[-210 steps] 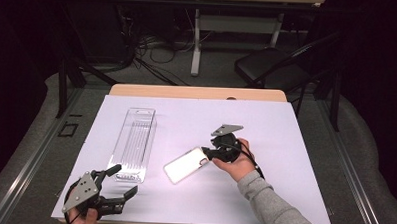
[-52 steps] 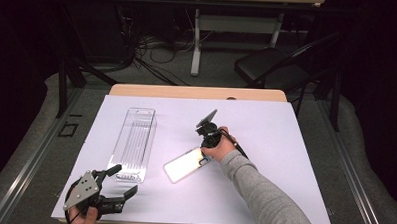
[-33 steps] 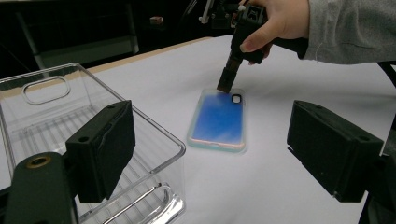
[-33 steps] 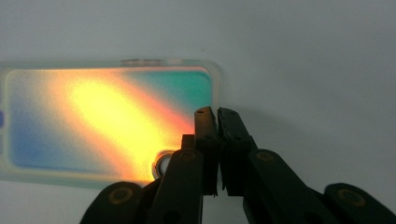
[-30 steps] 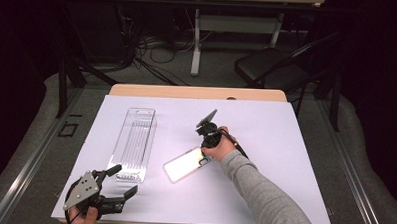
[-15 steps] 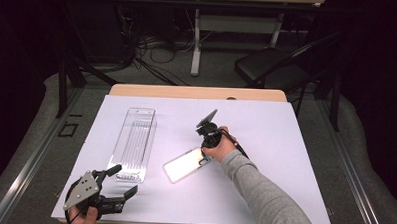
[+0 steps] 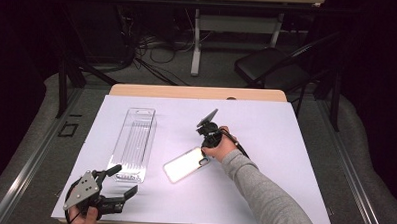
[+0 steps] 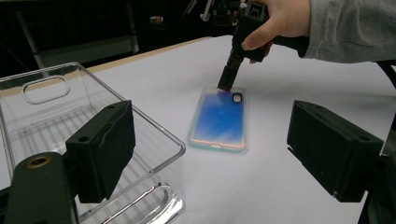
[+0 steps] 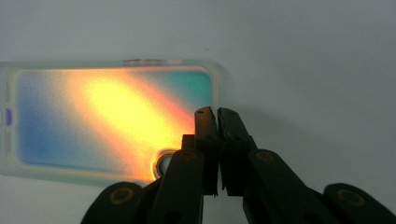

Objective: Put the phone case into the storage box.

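1. Lying flat on the white worktop point(image 7: 285, 145), the phone case point(image 7: 184, 164) is serving as the landmark; its camera cutout end is facing the right claw.
2. Pressing its tips down at the case's cutout end, the right claw point(image 9: 216, 114) is standing with jaws closed together, touching the case edge; whether the edge is pinched cannot be told.
3. Resting well apart from the case, near the worktop's front edge, the left claw point(image 7: 121, 182) is gaping open, gripping nothing.
4. Sitting beside the case, between it and the left claw, the clear plastic bin point(image 7: 134, 142) is standing upright.
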### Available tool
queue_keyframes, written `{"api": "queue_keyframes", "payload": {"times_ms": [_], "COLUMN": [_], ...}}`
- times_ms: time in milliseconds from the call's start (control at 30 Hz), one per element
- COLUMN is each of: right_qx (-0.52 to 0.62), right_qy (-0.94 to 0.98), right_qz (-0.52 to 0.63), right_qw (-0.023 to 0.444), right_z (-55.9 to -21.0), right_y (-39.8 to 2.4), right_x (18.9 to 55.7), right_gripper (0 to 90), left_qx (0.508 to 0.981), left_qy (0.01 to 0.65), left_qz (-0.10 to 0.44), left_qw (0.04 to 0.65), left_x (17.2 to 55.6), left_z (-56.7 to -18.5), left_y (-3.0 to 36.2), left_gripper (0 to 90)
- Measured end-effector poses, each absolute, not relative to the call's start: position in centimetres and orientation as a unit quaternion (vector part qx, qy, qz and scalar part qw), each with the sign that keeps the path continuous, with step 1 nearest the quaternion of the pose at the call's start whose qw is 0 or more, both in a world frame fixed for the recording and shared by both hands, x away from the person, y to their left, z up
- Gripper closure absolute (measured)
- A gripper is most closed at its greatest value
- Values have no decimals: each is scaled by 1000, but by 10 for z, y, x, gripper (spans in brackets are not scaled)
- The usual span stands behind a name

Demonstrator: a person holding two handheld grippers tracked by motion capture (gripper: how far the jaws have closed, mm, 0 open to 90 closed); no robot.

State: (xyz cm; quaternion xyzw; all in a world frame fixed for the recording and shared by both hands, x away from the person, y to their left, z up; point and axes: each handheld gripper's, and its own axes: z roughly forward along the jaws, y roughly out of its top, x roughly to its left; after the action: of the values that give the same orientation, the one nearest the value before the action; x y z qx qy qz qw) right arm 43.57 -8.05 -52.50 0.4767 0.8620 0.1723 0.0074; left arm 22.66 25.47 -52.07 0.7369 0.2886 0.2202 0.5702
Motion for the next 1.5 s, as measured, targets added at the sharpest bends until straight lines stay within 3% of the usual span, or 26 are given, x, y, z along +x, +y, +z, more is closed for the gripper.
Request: {"api": "queue_keyframes", "payload": {"times_ms": [1033,1233,1500], "right_qx": [431,419,414], "right_qy": [875,878,879], "right_qz": [217,224,225], "right_qw": [47,58,65], "right_z": [-484,-477,-469], "right_y": [-93,-95,-96], "right_x": [400,394,389], "right_gripper": [876,875,875], "left_qx": [746,751,765], "left_qy": [291,323,319], "left_qz": [206,155,122], "left_qw": [562,555,547], "left_x": [228,240,249], "left_z": [-515,-510,-507], "left_y": [247,243,232], "left_gripper": [158,158,159]}}
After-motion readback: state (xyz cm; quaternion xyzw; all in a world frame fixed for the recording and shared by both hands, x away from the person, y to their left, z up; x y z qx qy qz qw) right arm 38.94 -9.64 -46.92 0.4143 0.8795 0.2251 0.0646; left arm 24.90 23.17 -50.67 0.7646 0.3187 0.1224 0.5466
